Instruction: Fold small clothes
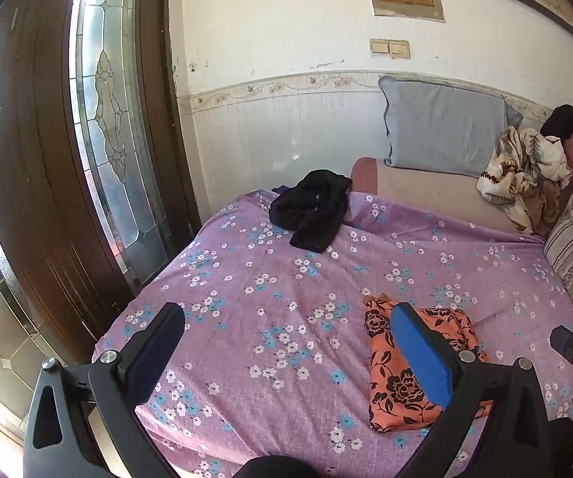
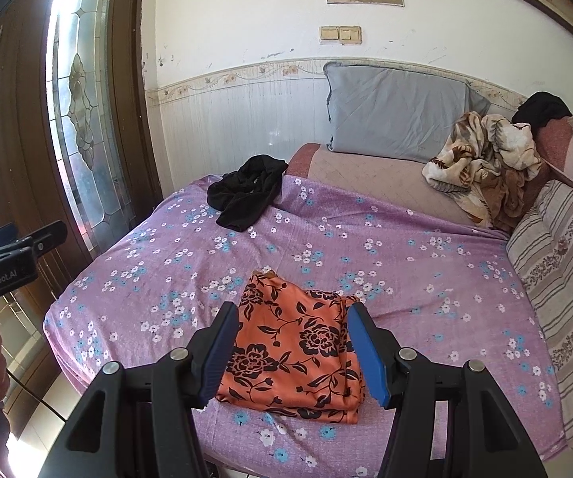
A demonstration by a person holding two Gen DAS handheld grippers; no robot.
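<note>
A folded orange garment with black flowers [image 2: 298, 346] lies near the front of the purple flowered bed sheet [image 2: 406, 263]; it also shows in the left wrist view [image 1: 402, 382]. A crumpled black garment [image 2: 246, 191] lies at the far left of the bed, also in the left wrist view [image 1: 310, 209]. My right gripper [image 2: 292, 354] is open and empty, hovering above the orange garment. My left gripper [image 1: 286, 354] is open and empty, over the sheet left of the orange garment. The left gripper shows in the right wrist view [image 2: 11, 255].
A grey pillow [image 2: 398, 111] leans on the wall behind the bed. A crumpled floral blanket [image 2: 481, 159] lies at the back right. A striped cushion [image 2: 565, 286] lines the right side. A wooden door with glass [image 1: 103, 119] stands left.
</note>
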